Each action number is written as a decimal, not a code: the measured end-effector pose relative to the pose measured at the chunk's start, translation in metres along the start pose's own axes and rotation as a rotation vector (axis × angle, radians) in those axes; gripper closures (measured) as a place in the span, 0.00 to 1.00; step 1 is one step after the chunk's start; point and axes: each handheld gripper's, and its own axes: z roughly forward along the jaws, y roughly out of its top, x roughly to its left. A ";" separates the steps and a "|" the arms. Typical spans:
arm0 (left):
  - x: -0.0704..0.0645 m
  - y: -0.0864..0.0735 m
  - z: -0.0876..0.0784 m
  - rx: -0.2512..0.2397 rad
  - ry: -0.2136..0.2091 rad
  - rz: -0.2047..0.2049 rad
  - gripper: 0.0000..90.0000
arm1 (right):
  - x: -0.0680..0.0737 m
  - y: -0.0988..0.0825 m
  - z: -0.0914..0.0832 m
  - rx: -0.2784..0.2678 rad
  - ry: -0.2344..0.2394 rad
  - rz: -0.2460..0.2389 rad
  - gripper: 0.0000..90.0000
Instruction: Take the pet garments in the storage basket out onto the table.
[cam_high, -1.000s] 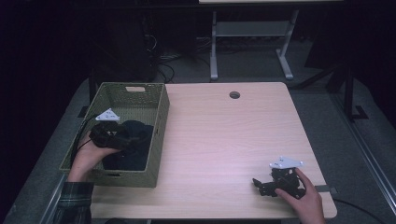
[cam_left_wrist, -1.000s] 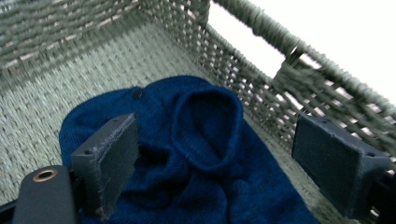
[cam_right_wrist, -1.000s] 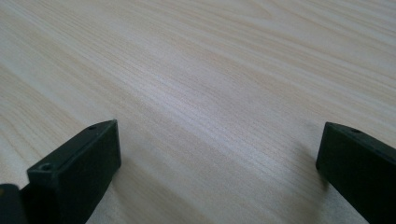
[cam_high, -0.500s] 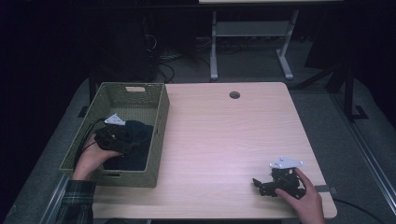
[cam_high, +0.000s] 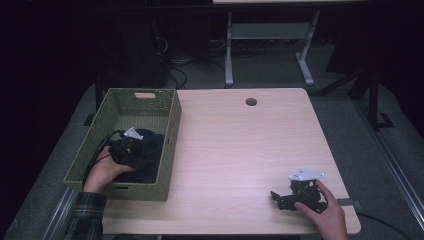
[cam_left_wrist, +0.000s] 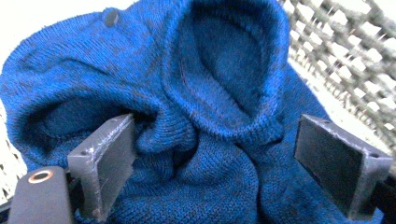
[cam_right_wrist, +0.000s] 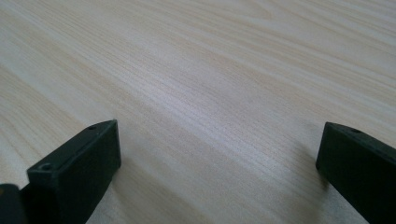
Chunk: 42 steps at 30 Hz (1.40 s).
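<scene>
My left gripper (cam_left_wrist: 210, 158), jaws spread wide, presses into the blue sweater (cam_left_wrist: 196, 93) bunched inside the basket (cam_high: 167, 145), while my right gripper (cam_right_wrist: 219, 158) rests on the table (cam_high: 240, 150), its jaws likewise apart.

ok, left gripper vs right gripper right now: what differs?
The left gripper is down in the green woven basket, its jaws open around a fold of the blue knitted garment. The right gripper rests low over the bare light wooden table, with nothing between its jaws. Both are open.
</scene>
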 end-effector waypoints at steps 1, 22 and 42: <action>-0.001 0.000 0.001 0.008 0.003 0.006 0.14 | 0.000 0.000 0.000 0.000 0.000 0.000 0.00; -0.003 0.000 0.012 0.144 -0.010 -0.015 0.43 | -0.001 0.001 0.000 0.003 0.003 -0.001 0.00; 0.014 0.001 -0.020 -0.049 -0.075 -0.173 0.71 | -0.001 0.001 0.001 0.006 0.005 0.002 0.00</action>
